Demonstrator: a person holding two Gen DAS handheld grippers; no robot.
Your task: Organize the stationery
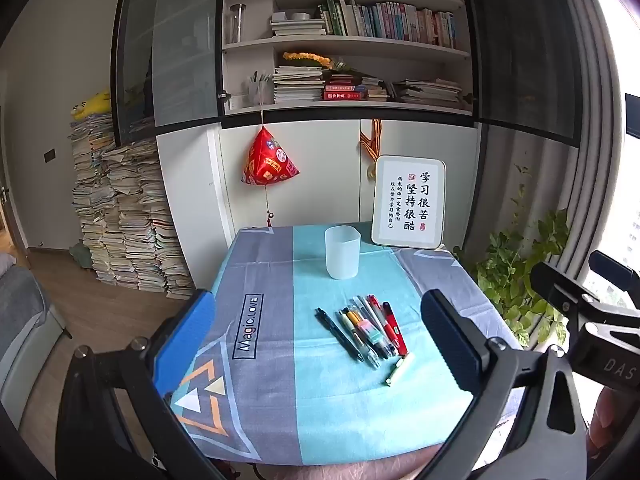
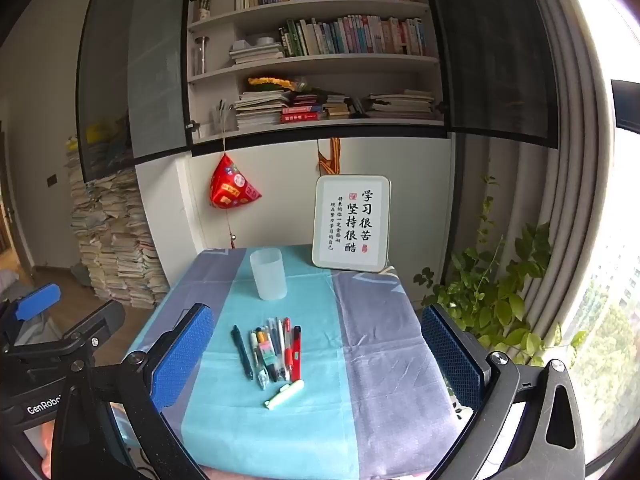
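Observation:
Several pens (image 1: 366,330) lie side by side on the teal stripe of the tablecloth; they also show in the right wrist view (image 2: 274,350). A pale green highlighter (image 1: 398,368) lies just in front of them, also in the right wrist view (image 2: 285,394). A frosted plastic cup (image 1: 343,253) stands upright behind them, also in the right wrist view (image 2: 268,274). My left gripper (image 1: 320,344) is open and empty, held above the table's near edge. My right gripper (image 2: 316,354) is open and empty, also above the near edge.
A framed calligraphy board (image 1: 408,202) leans at the table's back right. A cabinet with bookshelves (image 1: 340,40) stands behind. Stacks of books (image 1: 124,220) stand on the floor at left. A leafy plant (image 2: 492,296) is at right by the window.

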